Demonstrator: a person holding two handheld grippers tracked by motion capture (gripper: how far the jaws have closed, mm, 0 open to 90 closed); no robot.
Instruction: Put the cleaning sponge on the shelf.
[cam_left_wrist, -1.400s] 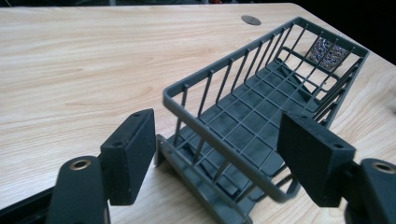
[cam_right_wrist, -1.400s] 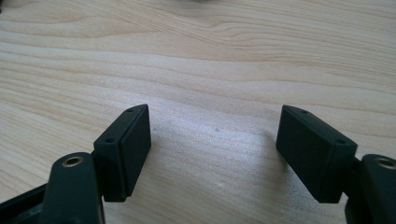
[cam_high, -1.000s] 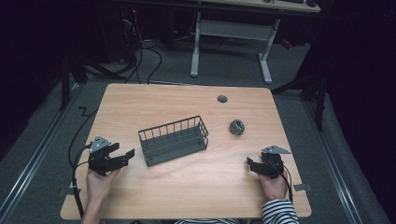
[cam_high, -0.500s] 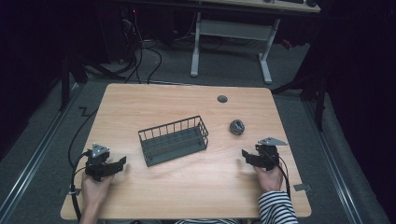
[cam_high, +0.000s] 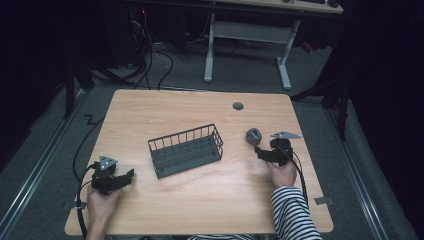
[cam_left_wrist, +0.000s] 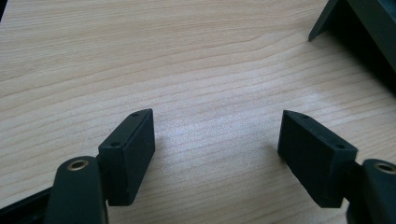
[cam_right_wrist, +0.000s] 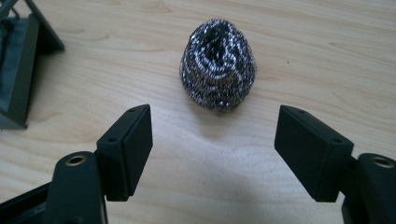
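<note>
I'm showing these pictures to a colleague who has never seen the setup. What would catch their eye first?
Most likely the shiny steel-wool scourer, lying on the wooden table just ahead of the right gripper, whose jaws stand open and short of it. Next comes the dark wire basket at the table's middle. The left gripper, also open, sits near the table's front left over bare wood.

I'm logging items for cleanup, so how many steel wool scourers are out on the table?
1. The steel wool scourer lies on the table right of the wire basket, just ahead of the open right gripper. Nothing shows inside the basket.
</note>
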